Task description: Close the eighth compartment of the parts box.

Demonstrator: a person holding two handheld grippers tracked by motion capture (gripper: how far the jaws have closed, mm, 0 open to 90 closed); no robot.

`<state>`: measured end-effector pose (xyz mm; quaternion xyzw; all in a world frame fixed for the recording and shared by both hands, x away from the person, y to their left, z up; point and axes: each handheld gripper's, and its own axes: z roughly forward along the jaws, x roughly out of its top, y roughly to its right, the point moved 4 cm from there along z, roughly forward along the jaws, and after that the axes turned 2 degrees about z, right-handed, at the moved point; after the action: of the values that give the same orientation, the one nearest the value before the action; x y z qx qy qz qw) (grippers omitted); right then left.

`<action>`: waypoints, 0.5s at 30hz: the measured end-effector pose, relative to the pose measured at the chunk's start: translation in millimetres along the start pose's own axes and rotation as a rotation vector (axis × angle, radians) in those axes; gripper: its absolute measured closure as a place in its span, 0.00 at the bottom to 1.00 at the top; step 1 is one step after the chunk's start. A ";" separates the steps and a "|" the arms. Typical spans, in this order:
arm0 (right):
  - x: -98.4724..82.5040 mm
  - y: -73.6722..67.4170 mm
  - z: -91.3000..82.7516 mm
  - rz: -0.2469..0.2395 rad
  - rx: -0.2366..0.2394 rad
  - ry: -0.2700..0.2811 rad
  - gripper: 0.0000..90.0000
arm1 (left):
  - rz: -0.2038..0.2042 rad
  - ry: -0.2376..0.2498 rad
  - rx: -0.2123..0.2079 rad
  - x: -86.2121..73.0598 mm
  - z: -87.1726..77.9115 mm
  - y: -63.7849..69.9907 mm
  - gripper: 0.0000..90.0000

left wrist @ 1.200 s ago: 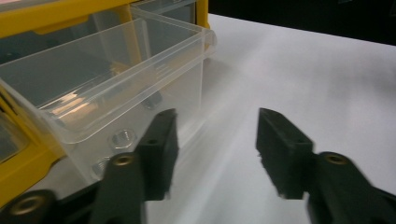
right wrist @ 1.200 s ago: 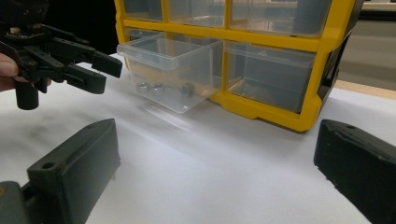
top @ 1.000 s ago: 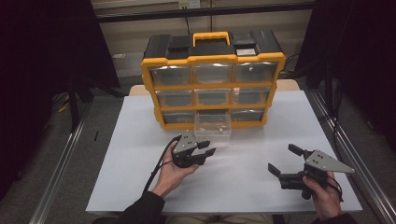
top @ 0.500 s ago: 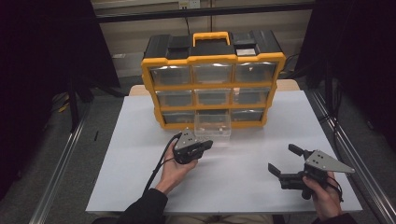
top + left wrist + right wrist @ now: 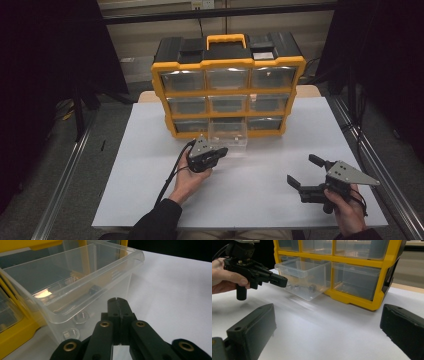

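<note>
A yellow and black drawer cabinet point(image 5: 229, 92) stands at the back of the white table. Its bottom middle clear drawer point(image 5: 228, 134) is pulled out, with a few metal nuts point(image 5: 81, 317) lying inside it. My left gripper point(image 5: 222, 151) is shut with nothing between its jaws. Its tips point(image 5: 117, 301) point at the drawer's point(image 5: 75, 285) front wall, and I cannot tell whether they touch it. My right gripper point(image 5: 304, 170) rests low at the right front of the table. It is open wide and empty, and it faces the drawer point(image 5: 304, 272) and the left gripper point(image 5: 279, 280).
The white table top point(image 5: 260, 190) lies bare between the two grippers. The other clear drawers point(image 5: 268, 78) of the cabinet are pushed in. Metal rails point(image 5: 370, 155) run along both sides of the table, with dark floor beyond them.
The left gripper's jaws stood apart a second ago and are now shut. It has shifted slightly toward the pulled-out drawer. The right gripper has kept still.
</note>
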<state>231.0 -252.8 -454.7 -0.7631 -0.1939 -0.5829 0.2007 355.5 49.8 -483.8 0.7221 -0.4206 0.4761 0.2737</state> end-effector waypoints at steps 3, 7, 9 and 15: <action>0.1 0.0 0.0 -0.002 0.001 0.001 0.00 | -0.006 -0.002 0.004 -0.9 1.6 -3.2 1.00; 0.1 -0.1 0.0 -0.002 0.001 0.000 0.00 | 0.001 -0.020 0.053 -0.3 1.8 -6.1 1.00; 0.1 -0.1 0.1 -0.001 0.000 0.000 0.00 | -0.007 0.000 0.010 1.6 4.1 -6.0 1.00; 0.1 0.0 0.2 -0.001 0.002 0.003 0.00 | -0.002 0.009 0.004 9.0 8.5 -2.2 1.00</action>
<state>231.1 -252.6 -454.6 -0.7620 -0.1946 -0.5840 0.2013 363.0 41.0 -478.9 0.7209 -0.4176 0.4799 0.2748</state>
